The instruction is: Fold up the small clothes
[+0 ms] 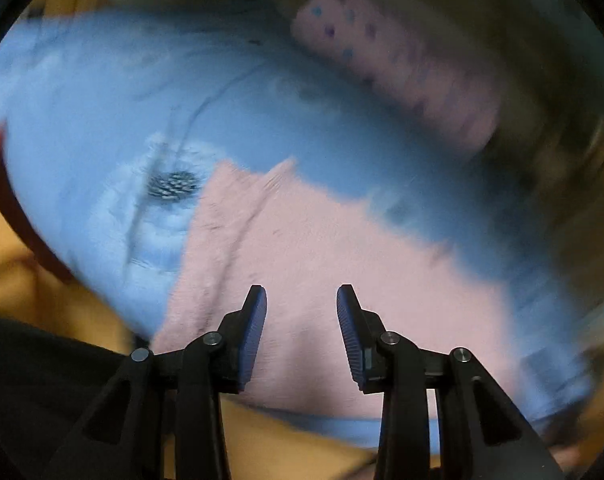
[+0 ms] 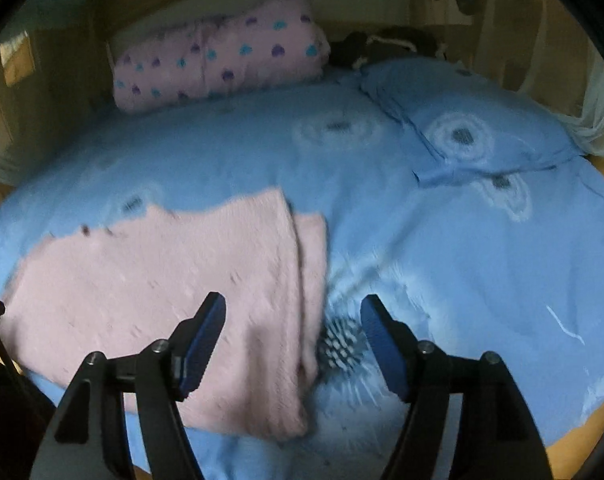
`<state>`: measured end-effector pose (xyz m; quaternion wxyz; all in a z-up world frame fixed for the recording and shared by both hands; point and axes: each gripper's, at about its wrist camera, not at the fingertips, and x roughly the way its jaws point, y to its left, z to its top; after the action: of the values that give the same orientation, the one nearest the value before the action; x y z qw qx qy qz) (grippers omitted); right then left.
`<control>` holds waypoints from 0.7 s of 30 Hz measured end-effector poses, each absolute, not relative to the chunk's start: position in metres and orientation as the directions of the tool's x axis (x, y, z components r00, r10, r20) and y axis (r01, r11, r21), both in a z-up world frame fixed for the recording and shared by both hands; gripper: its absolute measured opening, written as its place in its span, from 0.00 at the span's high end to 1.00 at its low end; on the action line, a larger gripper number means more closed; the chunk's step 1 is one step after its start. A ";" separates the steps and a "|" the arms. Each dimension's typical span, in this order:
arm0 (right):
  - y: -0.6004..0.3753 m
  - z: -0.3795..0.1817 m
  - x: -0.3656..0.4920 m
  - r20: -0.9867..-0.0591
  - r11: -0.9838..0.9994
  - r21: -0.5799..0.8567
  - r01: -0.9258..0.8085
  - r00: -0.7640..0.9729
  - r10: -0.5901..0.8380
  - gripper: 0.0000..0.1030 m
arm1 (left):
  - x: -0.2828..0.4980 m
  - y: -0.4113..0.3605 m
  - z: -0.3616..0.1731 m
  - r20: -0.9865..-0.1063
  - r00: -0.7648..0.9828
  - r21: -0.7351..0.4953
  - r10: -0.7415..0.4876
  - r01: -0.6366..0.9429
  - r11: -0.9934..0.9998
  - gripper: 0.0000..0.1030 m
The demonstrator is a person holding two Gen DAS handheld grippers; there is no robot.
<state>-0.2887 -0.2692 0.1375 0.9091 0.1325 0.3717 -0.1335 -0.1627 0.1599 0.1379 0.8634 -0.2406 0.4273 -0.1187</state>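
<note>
- The pale pink knitted garment (image 2: 161,276) lies flat on the left part of the light blue bedsheet with white flower prints (image 2: 442,260); a lengthwise fold line runs near its right edge (image 2: 302,248), and its near corner lies just left of a spiky dark-and-white print.
- The left gripper (image 1: 302,320) hovers over the same pink garment (image 1: 322,248); its jaws are spread apart with nothing between them; this view is smeared by motion, so whether the fingertips touch the knit cannot be told.
- The right gripper (image 2: 293,332) sits above the garment's right edge; its jaws are parted and empty, the left finger over pink knit, the right finger over bare sheet.
- A pink bolster pillow with blue and purple hearts (image 2: 221,68) lies at the far side of the bed, well apart from the garment.
- A blue pillow matching the sheet (image 2: 474,136) rests at the far right; dark items behind it are too blurred to name.
</note>
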 end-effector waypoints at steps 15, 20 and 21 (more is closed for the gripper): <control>-0.192 0.166 -0.218 -0.632 0.973 0.139 0.182 0.773 -0.054 0.20 | -0.160 0.180 0.106 -0.774 0.580 -0.426 -0.254 -0.179 0.887 0.50; -0.204 0.167 -0.188 -0.634 0.947 0.258 0.190 0.773 0.018 0.16 | -0.146 0.169 0.076 -0.876 0.463 -0.278 -0.138 -0.249 0.928 0.52; -0.204 0.162 -0.180 -0.644 0.942 0.280 0.182 0.764 0.044 0.16 | -0.148 0.171 0.076 -0.871 0.471 -0.298 -0.138 -0.284 0.911 0.52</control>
<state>-0.1799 -0.2038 0.1623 0.9244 0.1655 0.3416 -0.0374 -0.1482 0.1711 0.0761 0.8325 -0.2059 0.5124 0.0439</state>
